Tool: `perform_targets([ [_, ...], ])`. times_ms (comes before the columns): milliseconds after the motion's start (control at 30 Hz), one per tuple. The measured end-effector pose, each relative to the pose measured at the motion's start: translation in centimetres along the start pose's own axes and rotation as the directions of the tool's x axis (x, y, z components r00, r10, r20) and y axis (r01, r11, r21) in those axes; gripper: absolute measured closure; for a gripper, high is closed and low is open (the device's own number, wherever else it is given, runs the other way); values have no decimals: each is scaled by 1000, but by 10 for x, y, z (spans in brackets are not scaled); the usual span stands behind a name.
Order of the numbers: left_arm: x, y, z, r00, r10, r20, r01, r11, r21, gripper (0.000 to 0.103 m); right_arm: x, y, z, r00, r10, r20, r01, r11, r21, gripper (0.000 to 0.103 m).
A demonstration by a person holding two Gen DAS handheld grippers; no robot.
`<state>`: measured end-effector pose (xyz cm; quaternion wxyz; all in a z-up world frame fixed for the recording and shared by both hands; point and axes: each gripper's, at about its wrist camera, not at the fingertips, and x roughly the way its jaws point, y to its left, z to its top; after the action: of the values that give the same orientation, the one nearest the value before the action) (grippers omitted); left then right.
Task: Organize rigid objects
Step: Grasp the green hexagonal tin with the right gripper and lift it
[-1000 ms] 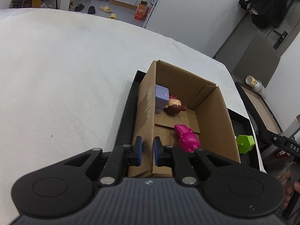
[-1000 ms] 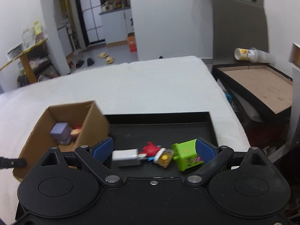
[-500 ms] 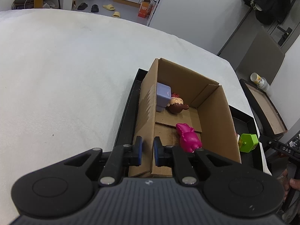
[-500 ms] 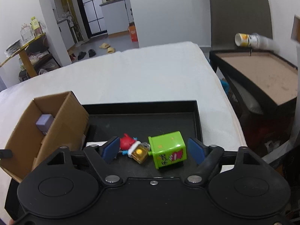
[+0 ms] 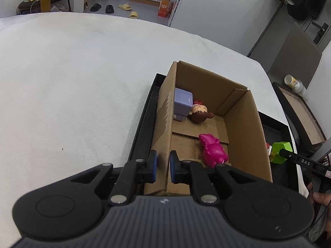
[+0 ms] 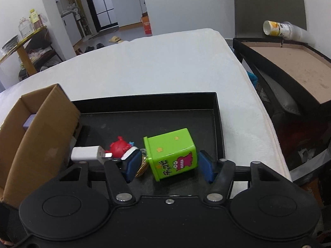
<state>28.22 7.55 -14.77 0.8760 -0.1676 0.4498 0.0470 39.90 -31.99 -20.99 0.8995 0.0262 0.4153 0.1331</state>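
My left gripper is shut on the near left wall of an open cardboard box. The box stands in a black tray and holds a lilac cube, a brown-haired doll head and a pink toy. My right gripper is open, its fingers on either side of a green toy bin lying on the tray floor. A red figure, a white charger plug and a gold piece lie just left of the bin.
The tray sits on a white cloth-covered table. Right of the table stands a second black tray with a brown board and a paper cup on its far edge. The box fills the tray's left side.
My right gripper has moved down and forward, so the green bin now lies between its fingers. The left gripper keeps its hold on the box wall, drawn back slightly.
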Motion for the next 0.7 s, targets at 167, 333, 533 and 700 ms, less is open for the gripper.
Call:
perform_targets([
  [167,3,-4,2,1000,19,-7,-19,1000,1,91,7,-3,0,1000,-21,17,21,1000,-7,50],
  [333,4,-7,2,999,32,-12,-32,999,5,91,0,-4,2,999,-1,41,1,1000,3,53],
  [533,5,-9,2,999,37,-20,-37,999,10,92,-25,0,16,992,37,117,-38,999,6,53],
  [700,6,-10,2,999,35,-31,-35,999,14,92,-40,9,23,987,69,147,-68,998,-14,53],
])
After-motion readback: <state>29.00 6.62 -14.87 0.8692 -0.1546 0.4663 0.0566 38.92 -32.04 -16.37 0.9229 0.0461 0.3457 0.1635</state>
